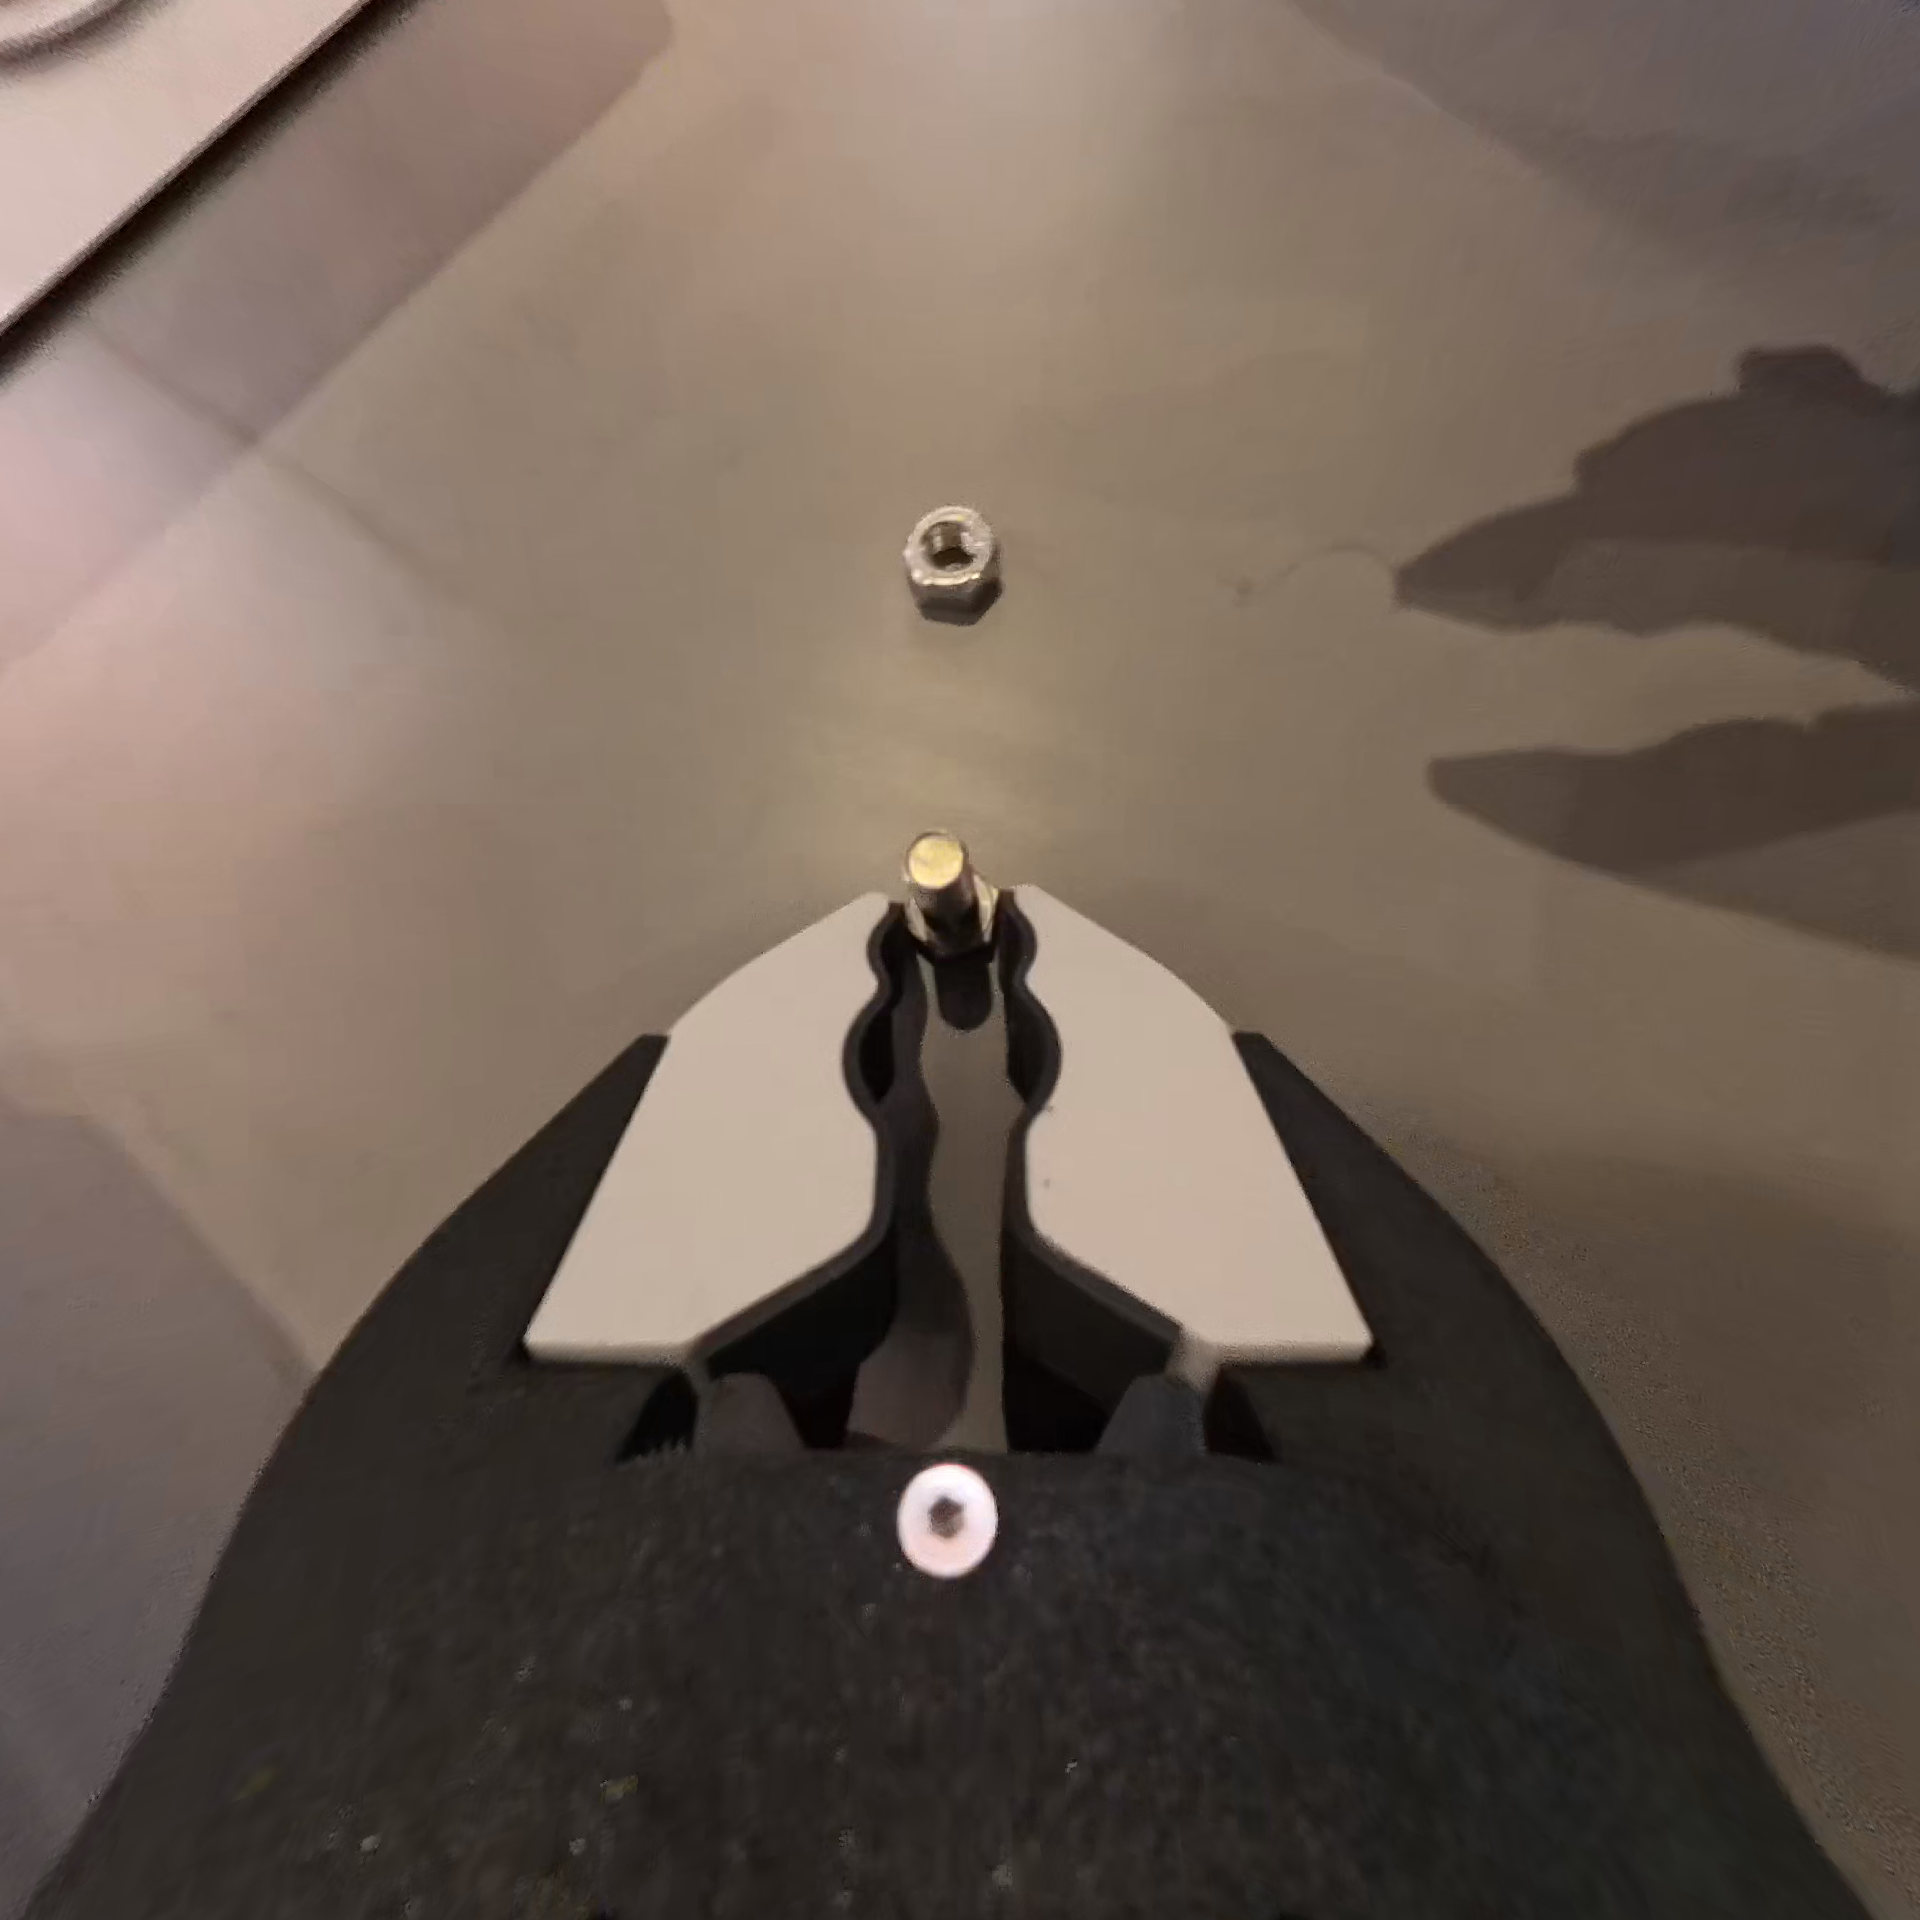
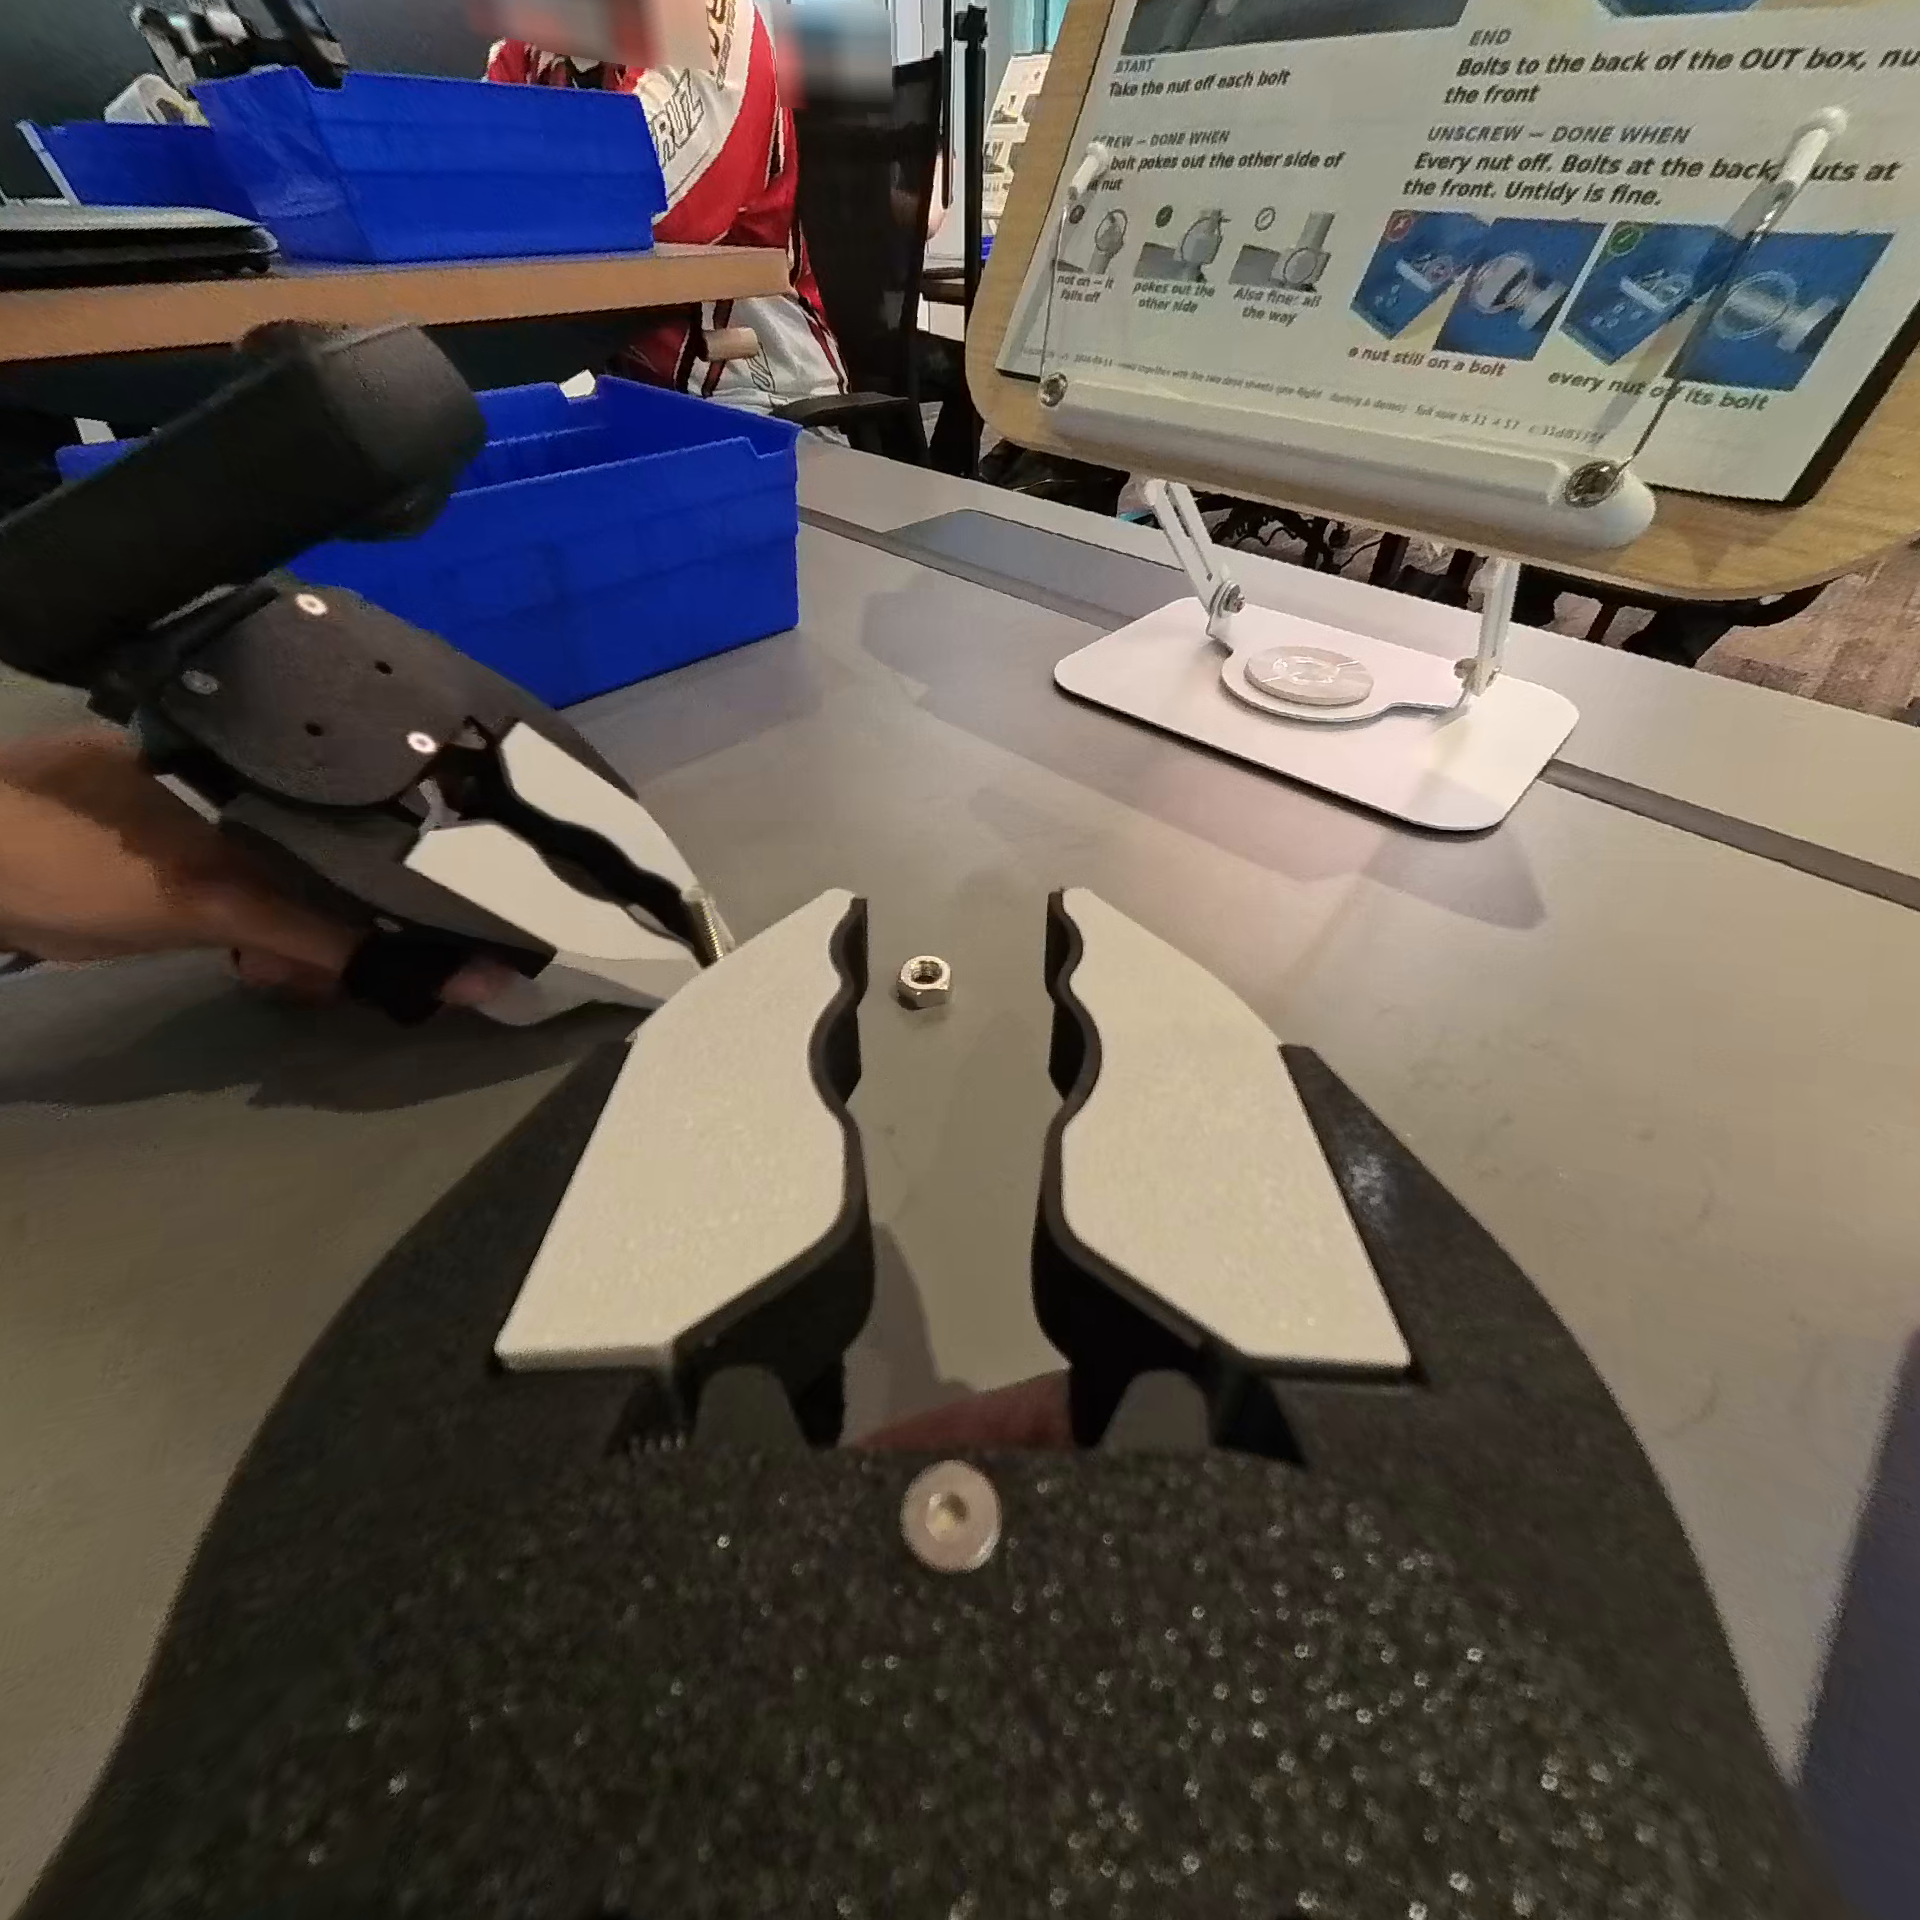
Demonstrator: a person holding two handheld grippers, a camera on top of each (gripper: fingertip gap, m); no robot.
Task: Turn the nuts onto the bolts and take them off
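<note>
A silver hex nut (image 1: 951, 562) lies flat on the grey table, hole up, a short way beyond my left gripper. It also shows in the right wrist view (image 2: 921, 982), on the table between my right fingertips. My left gripper (image 1: 948, 914) is shut on a silver bolt (image 1: 938, 878), whose threaded end pokes out past the tips towards the nut. In the right wrist view the left gripper (image 2: 698, 914) comes in from the left with the bolt (image 2: 711, 925) at its tip. My right gripper (image 2: 954, 940) is open and holds nothing, its jaws either side of the nut.
A blue bin (image 2: 582, 530) stands at the back left of the table (image 2: 1455, 1091). A white stand (image 2: 1320, 707) holding an instruction sheet on a board (image 2: 1455, 239) stands at the back right. More blue bins (image 2: 436, 156) sit on a far desk, with a person (image 2: 748, 187) behind. Across from one pair of fingers to the other is roughly 15 cm.
</note>
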